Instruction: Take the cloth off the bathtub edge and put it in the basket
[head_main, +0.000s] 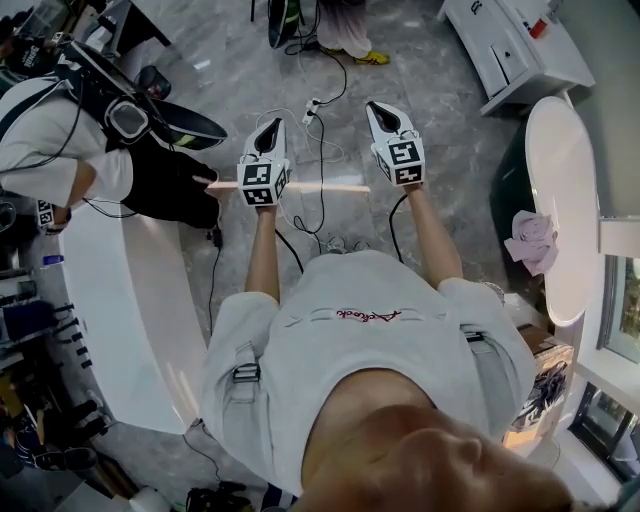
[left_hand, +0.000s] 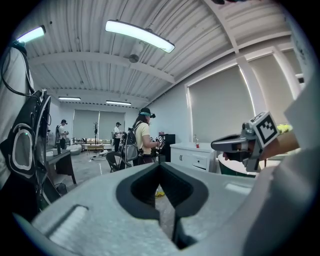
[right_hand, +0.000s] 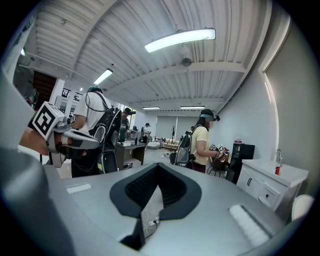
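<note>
Cloth (head_main: 532, 240), seemingly pinkish, on bathtub edge (head_main: 562, 165)

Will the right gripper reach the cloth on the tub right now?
Probably not yet: the right gripper points ahead and is shut, while the cloth lies off to its side on the bathtub edge. Nothing blocks the way.

Bright ceiling strip lights (left_hand: 140, 36) glare overhead; gripper views bend strongly at edges.

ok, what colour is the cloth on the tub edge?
Pale pink. The cloth lies crumpled on the white bathtub rim; the head view shows it best.
</note>
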